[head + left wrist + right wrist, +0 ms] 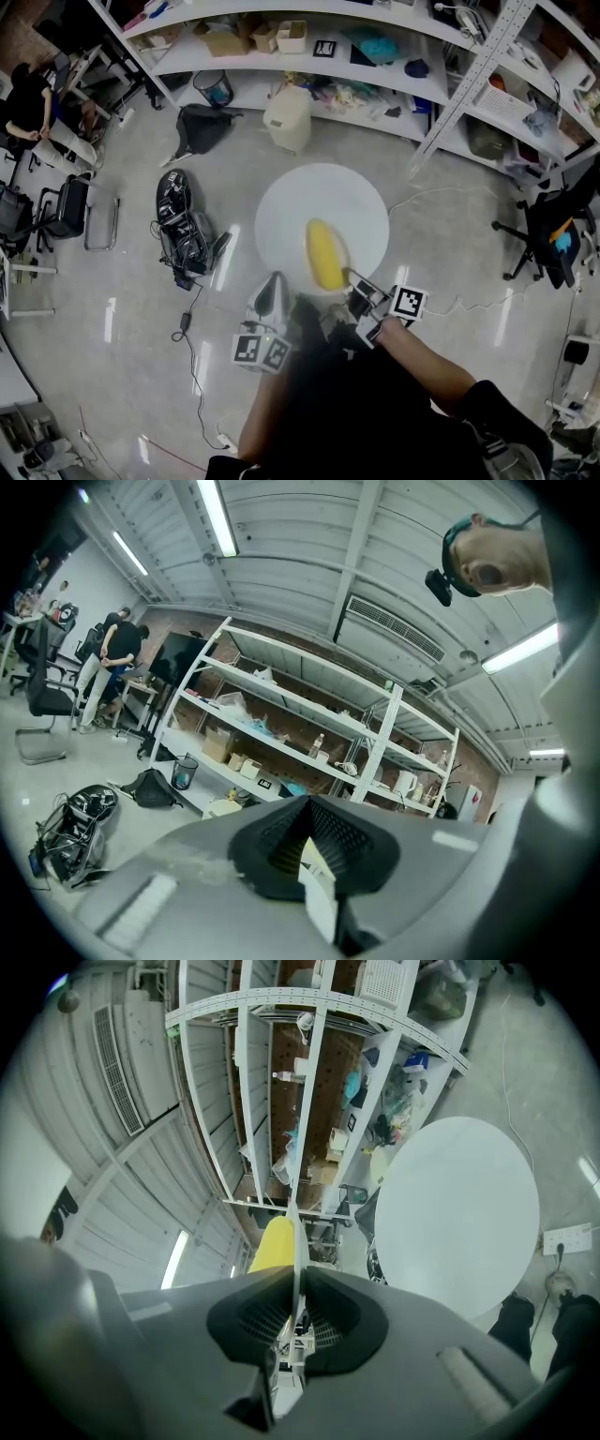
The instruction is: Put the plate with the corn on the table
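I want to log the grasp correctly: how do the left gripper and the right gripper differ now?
The right gripper has its claw shut on the rim of the plate bearing the corn; the left gripper has its claw shut on nothing visible. The right gripper faces the round white table; the left gripper faces the shelves and ceiling. Both are at the table's near edge.

Left gripper (270, 298), right gripper (359, 291): grey bodies, black ribbed pads on the fingers (246, 1321). Each carries a white cube (408, 302) with black square markers. Person: dark short-sleeved top.
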`<state>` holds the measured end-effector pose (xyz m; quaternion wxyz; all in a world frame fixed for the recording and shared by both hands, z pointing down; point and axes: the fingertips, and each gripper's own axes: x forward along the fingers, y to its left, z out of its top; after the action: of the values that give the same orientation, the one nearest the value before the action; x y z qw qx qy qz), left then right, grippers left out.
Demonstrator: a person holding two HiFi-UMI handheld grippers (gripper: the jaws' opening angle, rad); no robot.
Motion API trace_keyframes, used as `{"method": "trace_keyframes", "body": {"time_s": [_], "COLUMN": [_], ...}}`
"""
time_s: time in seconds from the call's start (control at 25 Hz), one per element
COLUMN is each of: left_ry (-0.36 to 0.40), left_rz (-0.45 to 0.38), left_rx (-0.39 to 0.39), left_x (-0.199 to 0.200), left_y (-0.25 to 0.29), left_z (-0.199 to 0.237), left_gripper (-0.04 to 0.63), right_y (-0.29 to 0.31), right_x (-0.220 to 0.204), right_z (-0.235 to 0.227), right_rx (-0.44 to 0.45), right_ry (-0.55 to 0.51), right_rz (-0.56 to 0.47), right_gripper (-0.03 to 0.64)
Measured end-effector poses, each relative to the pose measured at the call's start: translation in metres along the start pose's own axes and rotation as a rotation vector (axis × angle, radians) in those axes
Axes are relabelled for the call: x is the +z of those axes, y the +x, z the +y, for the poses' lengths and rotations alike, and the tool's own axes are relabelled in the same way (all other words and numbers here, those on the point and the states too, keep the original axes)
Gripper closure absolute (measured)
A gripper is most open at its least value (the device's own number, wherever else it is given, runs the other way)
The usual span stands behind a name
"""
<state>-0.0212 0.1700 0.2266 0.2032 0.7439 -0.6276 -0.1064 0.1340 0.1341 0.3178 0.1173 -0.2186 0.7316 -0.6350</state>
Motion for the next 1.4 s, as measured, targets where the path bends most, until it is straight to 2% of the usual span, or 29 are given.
{"method": "trace_keyframes", "body": {"time_s": [0.56, 1.4], "left_ry": [-0.017, -0.071], "left_rz": [0.055, 0.104], "left_rx": [-0.044, -0.051], "left_x": [0.013, -0.007], "left_y": [0.065, 0.115], "left_z": [0.041, 0.093], "left_gripper": [0.592, 0.592], "right_y": [0.057, 0.103], "right_x": [0.024, 0.047], "right_z": [-0.007, -0.043], "right_rx": [-0.002, -0.04], "right_ry": [-0.002, 0.019], "right_rz": [-0.024, -0.059], "right_gripper": [0.577, 0.577]}}
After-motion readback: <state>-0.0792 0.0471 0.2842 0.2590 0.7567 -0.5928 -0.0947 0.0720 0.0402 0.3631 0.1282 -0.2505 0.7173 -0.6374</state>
